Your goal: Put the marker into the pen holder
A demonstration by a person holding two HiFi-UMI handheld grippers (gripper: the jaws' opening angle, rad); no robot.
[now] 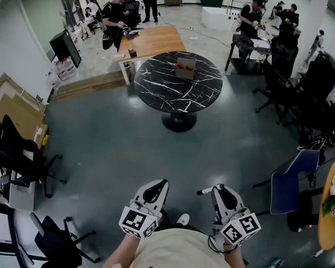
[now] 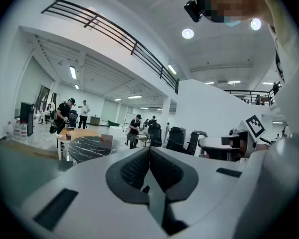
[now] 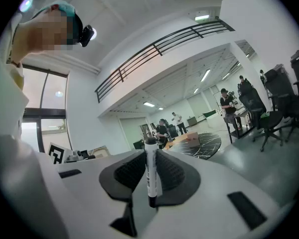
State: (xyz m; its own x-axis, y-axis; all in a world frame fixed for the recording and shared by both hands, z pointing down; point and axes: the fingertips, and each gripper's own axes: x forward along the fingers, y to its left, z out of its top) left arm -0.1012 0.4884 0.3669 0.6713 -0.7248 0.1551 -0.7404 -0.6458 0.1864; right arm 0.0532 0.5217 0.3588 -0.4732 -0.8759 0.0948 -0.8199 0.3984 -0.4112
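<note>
The right gripper (image 3: pixel 150 154) squeezes the white marker (image 3: pixel 151 173) upright between its jaws. The left gripper (image 2: pixel 149 152) has its jaws together, empty. A round black table (image 1: pixel 178 91) stands far ahead on the grey floor (image 1: pixel 111 144).

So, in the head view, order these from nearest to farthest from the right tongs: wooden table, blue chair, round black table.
1. Blue chair, close on the right.
2. Round black table, ahead in the middle.
3. Wooden table, behind it.
</note>
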